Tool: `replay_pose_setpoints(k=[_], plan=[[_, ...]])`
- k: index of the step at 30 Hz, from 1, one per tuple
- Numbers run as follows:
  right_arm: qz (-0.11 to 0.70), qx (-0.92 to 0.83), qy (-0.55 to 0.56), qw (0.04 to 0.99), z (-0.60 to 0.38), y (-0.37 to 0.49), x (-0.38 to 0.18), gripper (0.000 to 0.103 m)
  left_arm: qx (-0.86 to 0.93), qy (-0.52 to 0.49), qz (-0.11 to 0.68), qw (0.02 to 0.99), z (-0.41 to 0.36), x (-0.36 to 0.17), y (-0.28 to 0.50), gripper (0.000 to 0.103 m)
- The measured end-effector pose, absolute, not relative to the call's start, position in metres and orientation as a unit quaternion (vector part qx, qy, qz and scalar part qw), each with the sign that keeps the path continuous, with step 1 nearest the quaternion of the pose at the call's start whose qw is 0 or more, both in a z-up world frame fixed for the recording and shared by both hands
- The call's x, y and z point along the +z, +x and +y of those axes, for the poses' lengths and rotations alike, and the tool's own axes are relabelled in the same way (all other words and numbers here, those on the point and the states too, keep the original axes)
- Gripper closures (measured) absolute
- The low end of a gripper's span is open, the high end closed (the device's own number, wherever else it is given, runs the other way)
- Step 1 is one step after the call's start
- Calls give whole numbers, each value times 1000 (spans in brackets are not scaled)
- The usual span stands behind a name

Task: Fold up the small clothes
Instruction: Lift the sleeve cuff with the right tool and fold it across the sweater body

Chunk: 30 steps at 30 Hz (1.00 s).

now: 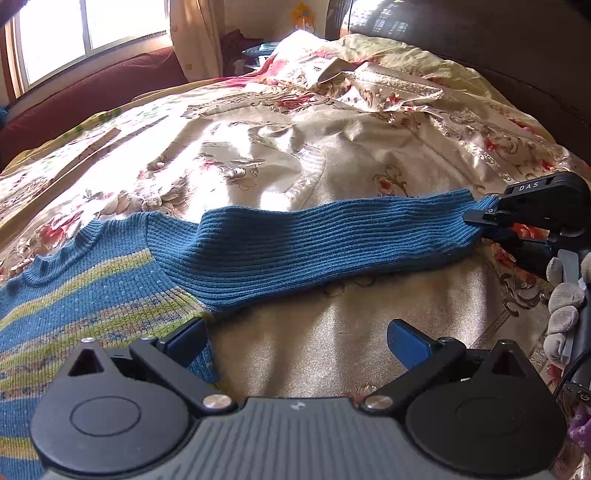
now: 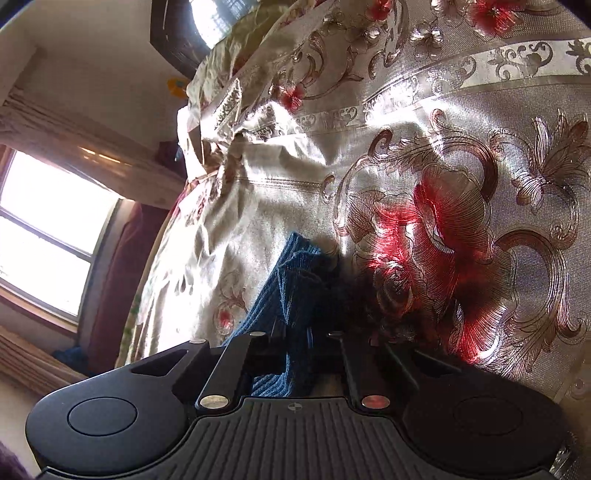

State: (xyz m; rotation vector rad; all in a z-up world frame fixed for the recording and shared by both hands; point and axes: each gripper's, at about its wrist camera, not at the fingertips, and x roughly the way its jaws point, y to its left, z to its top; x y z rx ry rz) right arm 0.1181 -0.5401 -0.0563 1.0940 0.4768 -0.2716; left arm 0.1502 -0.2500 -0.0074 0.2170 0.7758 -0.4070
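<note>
A small knitted sweater (image 1: 74,295) with a blue collar and blue, green and yellow stripes lies flat on the bed at the left. Its blue ribbed sleeve (image 1: 325,243) stretches out to the right. My right gripper (image 1: 480,221) is shut on the sleeve's cuff at the far right, held by a gloved hand (image 1: 565,302). In the right wrist view the bunched blue cuff (image 2: 295,288) is pinched between the closed fingers of my right gripper (image 2: 299,343). My left gripper (image 1: 295,339) stands open just above the bedspread, below the sleeve, its left pad over the sweater's edge.
The bed is covered by a shiny beige bedspread (image 1: 332,155) with red flowers, rumpled toward the far end. A dark headboard (image 1: 498,55) is at the back right. A window (image 1: 85,33) and curtain stand at the back left.
</note>
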Motion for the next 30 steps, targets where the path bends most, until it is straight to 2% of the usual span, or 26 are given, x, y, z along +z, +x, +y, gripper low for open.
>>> replay_pose_setpoints(k=[8,14,21,30], plan=[[194,-90,507,835,-533,111,-20,94,-194,109,368,903,-243,-4,144,0],[191,-42,483,853,-496,127,16,94,-167,94,369,910,-199,-2,141,0],[209,50,441,871,-413,164,63,94,-109,56,355,927,-129,2,152,0],[266,152,367,878,-295,203,100,94,-85,12,335,938,-97,1,200,0]])
